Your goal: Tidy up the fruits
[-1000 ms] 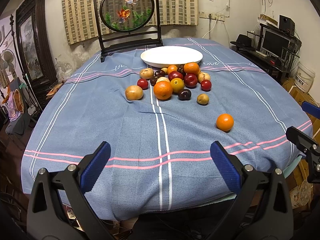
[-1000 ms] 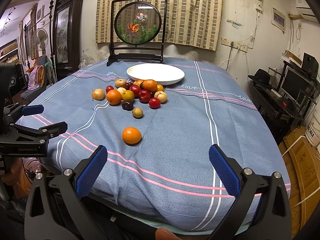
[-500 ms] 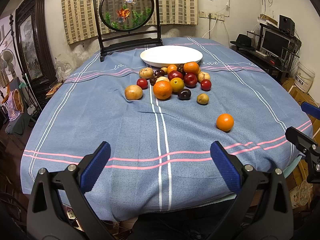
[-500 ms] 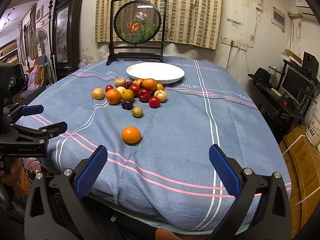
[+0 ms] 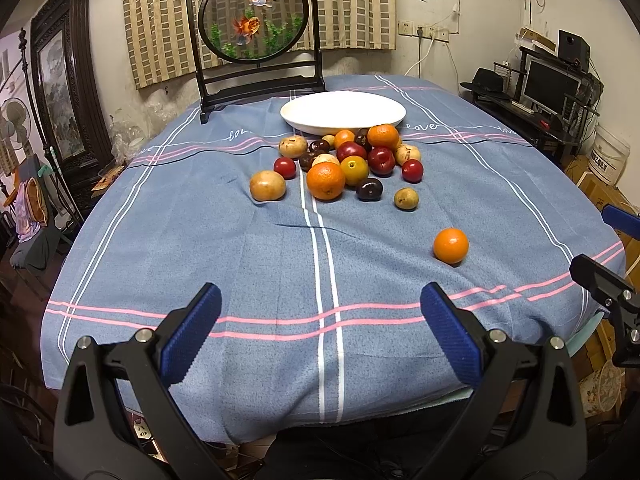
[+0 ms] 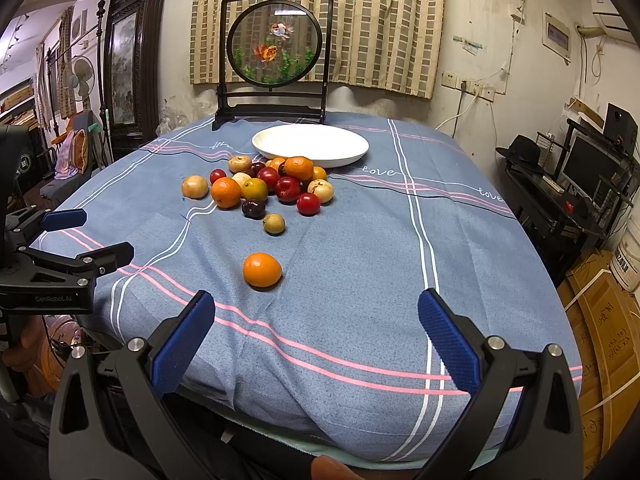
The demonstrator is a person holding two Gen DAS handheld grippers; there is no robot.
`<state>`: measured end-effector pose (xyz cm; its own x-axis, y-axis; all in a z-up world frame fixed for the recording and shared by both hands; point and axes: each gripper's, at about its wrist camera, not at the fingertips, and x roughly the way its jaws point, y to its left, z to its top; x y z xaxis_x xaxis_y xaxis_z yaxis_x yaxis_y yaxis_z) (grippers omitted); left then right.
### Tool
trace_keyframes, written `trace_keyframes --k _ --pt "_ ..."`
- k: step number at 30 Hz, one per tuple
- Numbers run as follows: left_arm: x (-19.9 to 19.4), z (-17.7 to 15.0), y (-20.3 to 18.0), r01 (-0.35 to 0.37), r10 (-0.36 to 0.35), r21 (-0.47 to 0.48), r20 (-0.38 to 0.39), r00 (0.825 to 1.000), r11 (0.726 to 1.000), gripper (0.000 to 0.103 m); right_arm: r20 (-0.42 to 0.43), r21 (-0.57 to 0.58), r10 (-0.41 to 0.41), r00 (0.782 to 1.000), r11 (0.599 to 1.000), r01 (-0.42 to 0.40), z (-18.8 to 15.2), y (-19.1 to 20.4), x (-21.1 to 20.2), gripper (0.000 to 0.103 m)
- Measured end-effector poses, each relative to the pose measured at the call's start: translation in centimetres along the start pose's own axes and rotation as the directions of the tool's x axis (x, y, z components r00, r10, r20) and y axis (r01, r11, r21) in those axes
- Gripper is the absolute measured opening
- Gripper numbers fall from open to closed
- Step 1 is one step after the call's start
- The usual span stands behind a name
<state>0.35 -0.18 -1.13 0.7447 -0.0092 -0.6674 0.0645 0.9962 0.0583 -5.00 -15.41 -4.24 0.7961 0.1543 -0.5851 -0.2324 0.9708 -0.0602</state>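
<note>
Left wrist view shows the left gripper (image 5: pixel 320 332) with its 2 blue-padded jaws spread wide and holding nothing, hanging over the near edge of the tabletop, which is covered by a blue striped tablecloth (image 5: pixel 240 264). A white plate (image 5: pixel 343 112) sits toward the far edge, in front of a framed goldfish screen (image 5: pixel 256 16). Just on the near side of the plate lies a fruit cluster (image 5: pixel 348 160) of oranges, red and dark plums and pale brown fruits, some touching. 1 lone orange (image 5: pixel 451 245) rests apart from the cluster, toward the near right corner. Right wrist view shows the right gripper (image 6: pixel 316 340), jaws likewise wide apart and empty, above the near edge of the tablecloth (image 6: pixel 360 280). The lone orange (image 6: pixel 262 269) lies just beyond its left finger. The cluster (image 6: pixel 272 188) sits farther back, its far fruits against the plate (image 6: pixel 310 145). The left gripper (image 6: pixel 72 256) appears at the left edge of the tabletop.
</note>
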Motion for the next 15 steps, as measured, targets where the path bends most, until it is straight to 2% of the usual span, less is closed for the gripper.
trace_keyframes --k 15 --pt "0.36 0.35 0.11 0.007 -0.007 -0.003 0.000 1.000 1.000 0.101 -0.011 -0.006 -0.006 1.000 1.000 0.005 0.24 -0.14 0.47 0.102"
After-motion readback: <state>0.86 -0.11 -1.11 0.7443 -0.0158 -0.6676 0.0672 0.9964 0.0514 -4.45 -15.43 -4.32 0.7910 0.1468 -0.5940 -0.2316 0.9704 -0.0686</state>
